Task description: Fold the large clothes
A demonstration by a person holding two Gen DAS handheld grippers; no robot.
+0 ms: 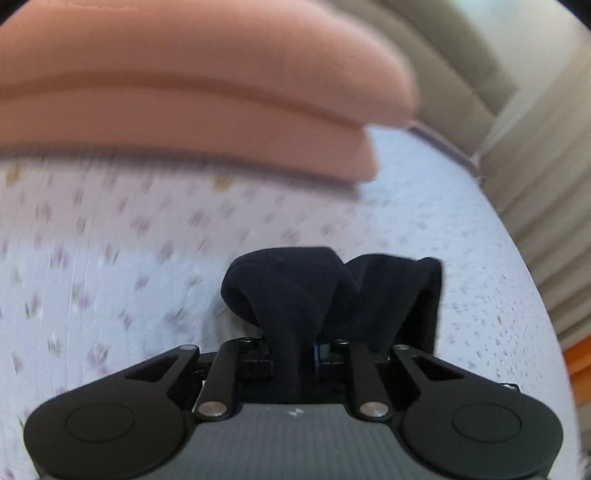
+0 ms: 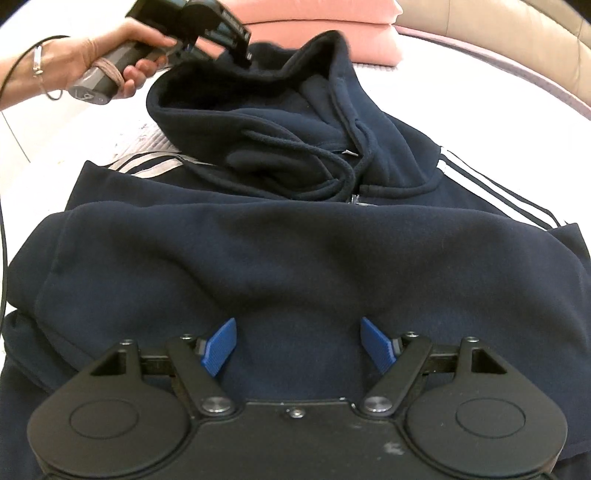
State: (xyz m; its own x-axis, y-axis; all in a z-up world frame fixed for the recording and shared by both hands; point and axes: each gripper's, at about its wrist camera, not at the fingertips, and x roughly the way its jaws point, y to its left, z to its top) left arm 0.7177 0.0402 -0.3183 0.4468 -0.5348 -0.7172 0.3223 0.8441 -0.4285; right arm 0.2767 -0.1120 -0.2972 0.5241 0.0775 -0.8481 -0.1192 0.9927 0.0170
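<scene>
A navy hoodie [image 2: 295, 258] with white sleeve stripes lies partly folded on the bed, its lower part turned up over the chest. My left gripper [image 1: 295, 343] is shut on the edge of the hood [image 1: 325, 291] and lifts it. In the right wrist view it [image 2: 236, 48] is at the far left, gripping the hood [image 2: 258, 92]. My right gripper [image 2: 298, 343] is open with blue pads [image 2: 221, 343] apart, hovering just above the folded body fabric, holding nothing.
The bed has a white floral sheet [image 1: 110, 258]. Stacked pink pillows [image 1: 184, 92] lie at the head of the bed, also visible in the right wrist view [image 2: 332, 22]. A beige padded headboard [image 2: 498, 37] stands behind them.
</scene>
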